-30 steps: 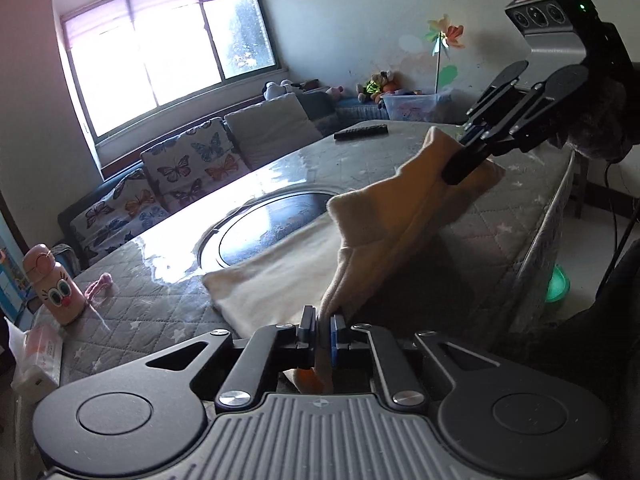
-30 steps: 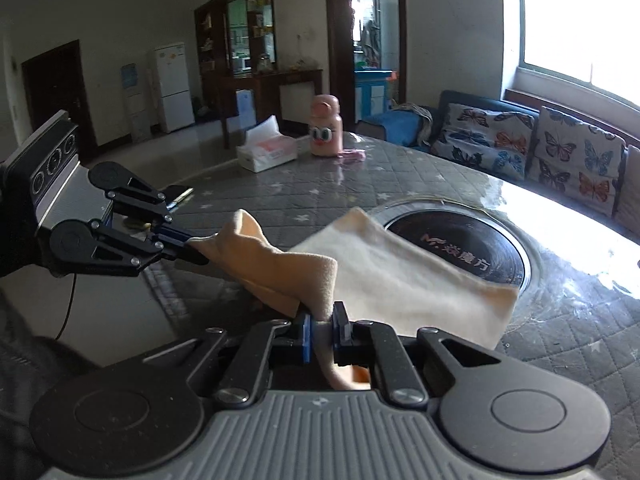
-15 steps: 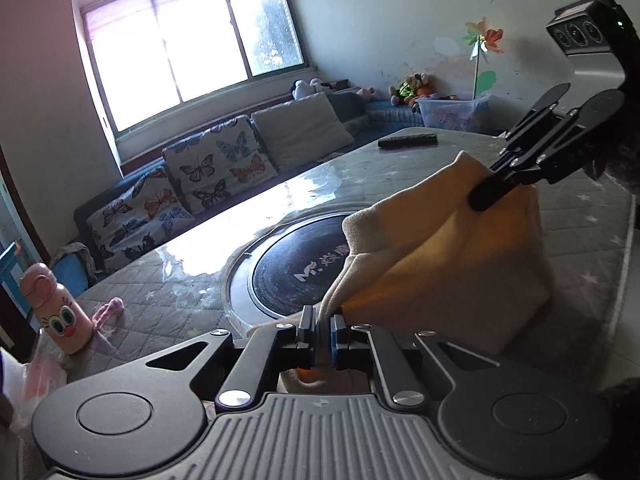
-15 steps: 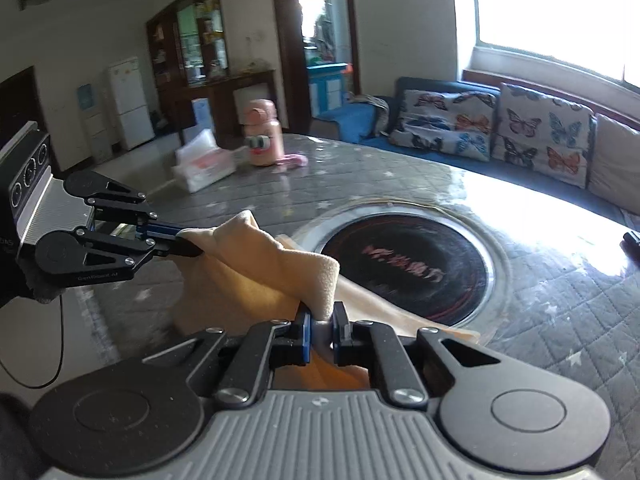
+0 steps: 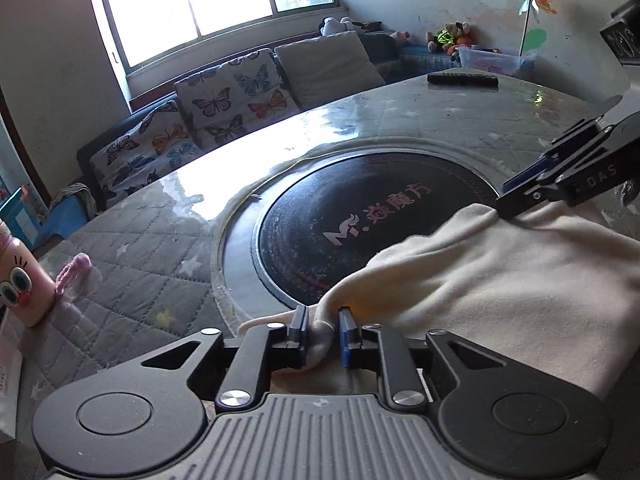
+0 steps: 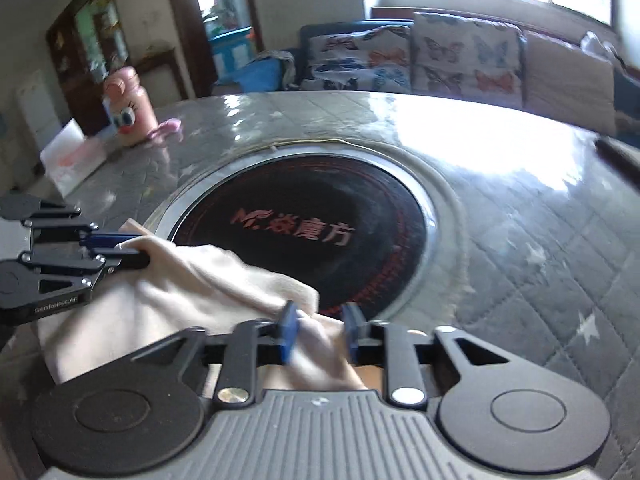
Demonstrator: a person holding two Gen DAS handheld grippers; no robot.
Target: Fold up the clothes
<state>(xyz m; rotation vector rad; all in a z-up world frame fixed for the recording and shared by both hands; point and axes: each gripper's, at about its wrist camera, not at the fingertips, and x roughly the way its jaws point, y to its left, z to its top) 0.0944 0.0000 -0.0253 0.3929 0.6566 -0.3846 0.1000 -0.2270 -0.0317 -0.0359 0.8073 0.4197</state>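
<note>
A cream cloth [image 5: 492,280] lies folded on the table, its far edge over the rim of the black round hob [image 5: 372,224]. My left gripper [image 5: 323,332] has its jaws parted, with a cloth corner loose between them. My right gripper [image 6: 318,330] is parted wider, cloth lying between its pads. Each gripper shows in the other's view: the right one [image 5: 520,196] at the cloth's far corner, the left one [image 6: 120,248] at the cloth's left corner. The cloth [image 6: 192,292] also shows in the right wrist view.
The table [image 5: 160,248] has a grey quilted cover. A pink cartoon bottle [image 5: 20,280] and a tissue pack [image 6: 72,156] stand at its left end. A black remote [image 5: 462,79] lies at the far side. A sofa with butterfly cushions [image 5: 224,104] runs behind.
Both grippers carried the cloth's edge forward and down onto the table, folding it over. Both jaws, shut on the cloth before, have now parted.
</note>
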